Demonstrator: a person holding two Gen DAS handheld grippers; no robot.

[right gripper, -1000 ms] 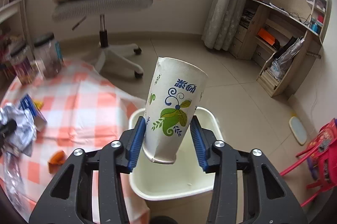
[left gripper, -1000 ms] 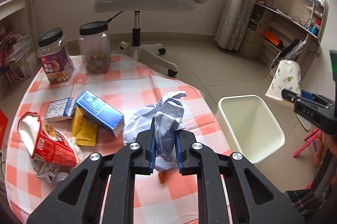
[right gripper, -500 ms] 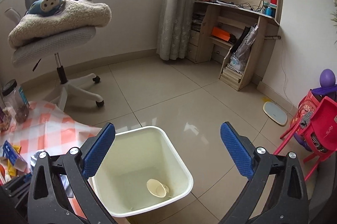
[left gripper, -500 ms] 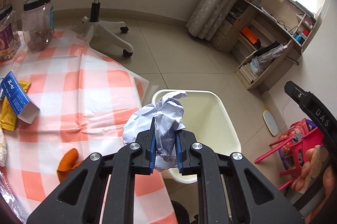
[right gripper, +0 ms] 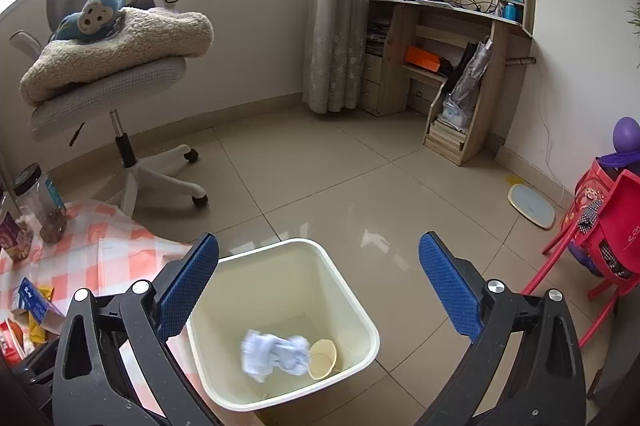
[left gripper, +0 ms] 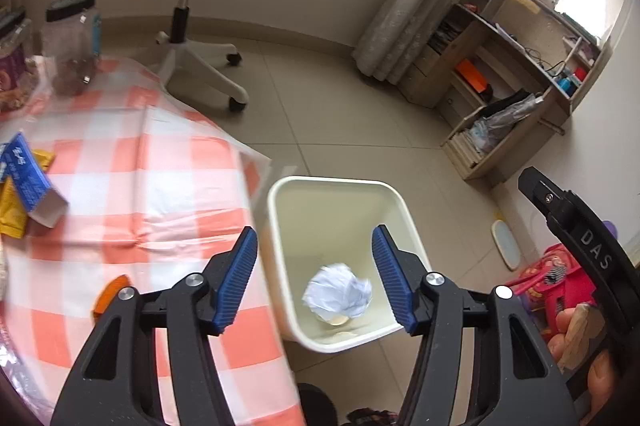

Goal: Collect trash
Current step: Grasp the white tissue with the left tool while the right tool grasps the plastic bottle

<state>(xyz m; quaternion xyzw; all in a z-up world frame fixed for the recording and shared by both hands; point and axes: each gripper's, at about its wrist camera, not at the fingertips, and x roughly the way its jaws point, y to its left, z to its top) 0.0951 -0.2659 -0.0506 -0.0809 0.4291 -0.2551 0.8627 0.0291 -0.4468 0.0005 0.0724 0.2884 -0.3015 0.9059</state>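
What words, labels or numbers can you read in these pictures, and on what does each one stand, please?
"DAS": white letters on the black body of the right hand-held gripper, seen from the left wrist.
Blue carton on the table: white print, too blurred to read.
Jar labels: too small to read.

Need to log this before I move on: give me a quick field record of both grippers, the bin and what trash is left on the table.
left gripper: open, empty, over the bin
right gripper: open, empty, over the bin
trash bin: cream, on the floor beside the table
in bin: crumpled paper, paper cup lying on its side
table: checked cloth
left on table: blue carton, yellow packet, orange scrap
also on table: lidded jars
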